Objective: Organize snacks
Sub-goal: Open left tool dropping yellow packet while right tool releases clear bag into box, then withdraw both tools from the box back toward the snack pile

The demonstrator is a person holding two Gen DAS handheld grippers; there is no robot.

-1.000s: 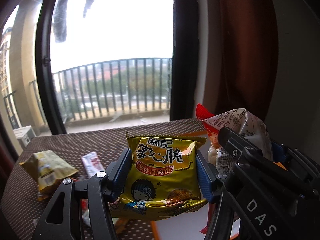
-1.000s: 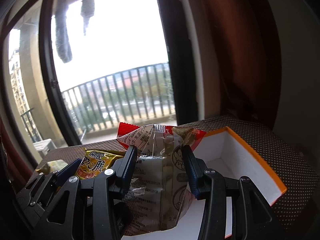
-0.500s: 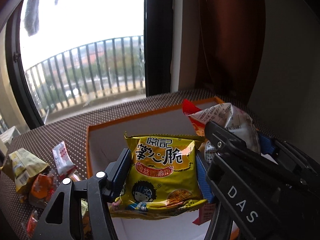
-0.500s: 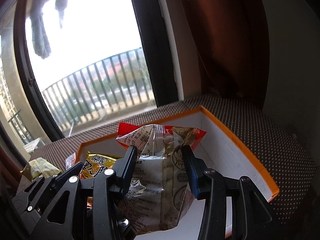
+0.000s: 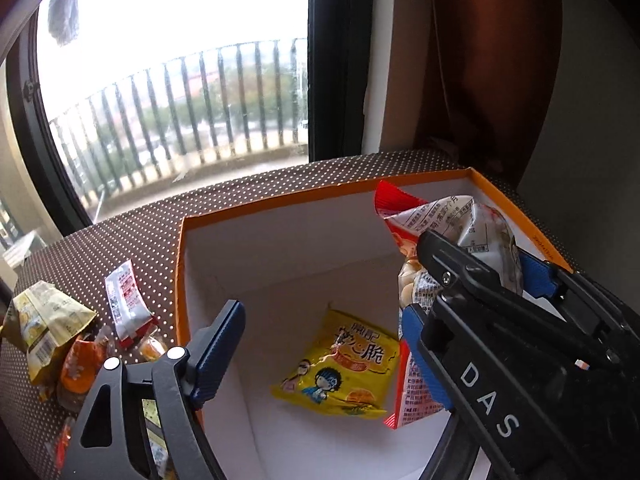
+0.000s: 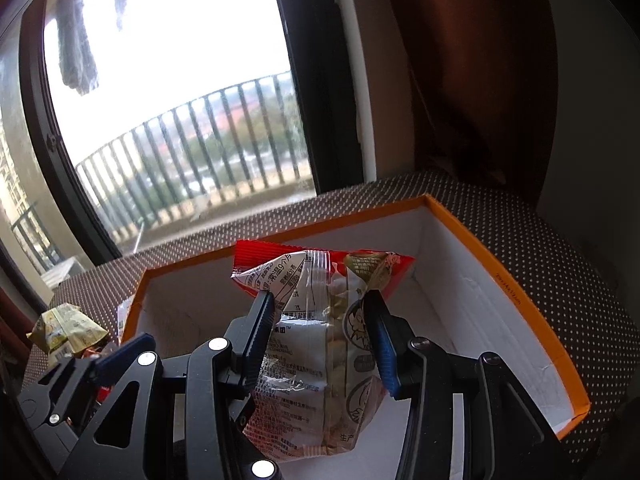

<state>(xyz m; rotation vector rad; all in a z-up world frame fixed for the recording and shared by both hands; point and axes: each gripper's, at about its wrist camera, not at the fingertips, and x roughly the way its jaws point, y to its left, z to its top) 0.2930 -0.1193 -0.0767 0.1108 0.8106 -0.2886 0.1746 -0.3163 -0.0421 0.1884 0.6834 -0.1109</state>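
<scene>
- Left tongs (image 5: 316,354) spread wide over the orange-rimmed box (image 5: 280,200), gripping nothing; only the left blue pad (image 5: 216,354) clearly visible, the other hidden behind the right tool.
- Yellow snack packet (image 5: 340,368) lying flat on the white floor of the box, apart from both blue pads, tilted slightly.
- Right tongs (image 6: 320,340) clamped on a red-and-clear snack bag (image 6: 316,344), held upright above the box interior, red crimped top edge uppermost.
- Same bag (image 5: 448,236) seen at right in the left view, between blue pads.
- Outside the box, on the dotted brown desk (image 5: 132,236): loose heap of small wrappers (image 5: 80,340) just beside the left wall, including a yellow-green pouch (image 5: 44,328) and a red-white sachet (image 5: 126,300).
- Beyond the desk, window (image 6: 180,92) with balcony railing.
</scene>
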